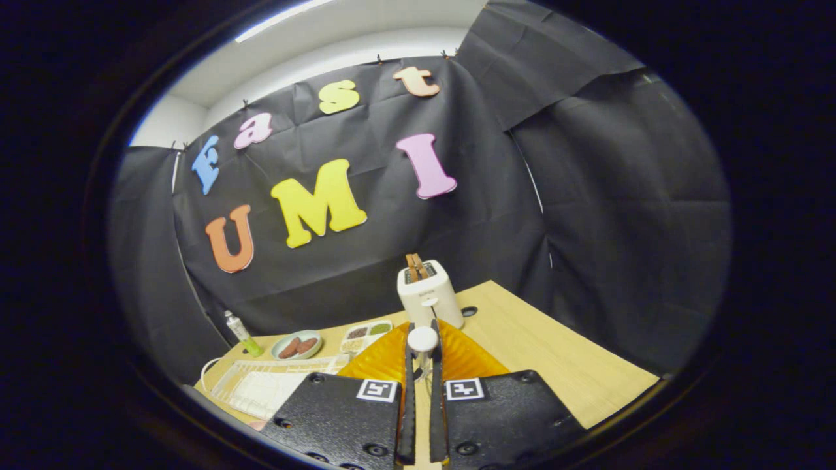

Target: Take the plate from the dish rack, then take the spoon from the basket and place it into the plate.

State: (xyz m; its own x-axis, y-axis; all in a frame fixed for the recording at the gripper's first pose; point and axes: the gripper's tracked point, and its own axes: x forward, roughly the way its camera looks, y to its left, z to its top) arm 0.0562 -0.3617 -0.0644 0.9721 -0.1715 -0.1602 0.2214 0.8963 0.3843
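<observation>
Above the plate, gripper clenching the spoon upright; risking slip and bounce if released high.

Nothing truly legible here. Two square black-and-white coded markers sitting on the gripper bodies at lower centre, patterns only, no letters or digits. Faint dark mark on the front of the toaster at centre, too small to make out.
</observation>
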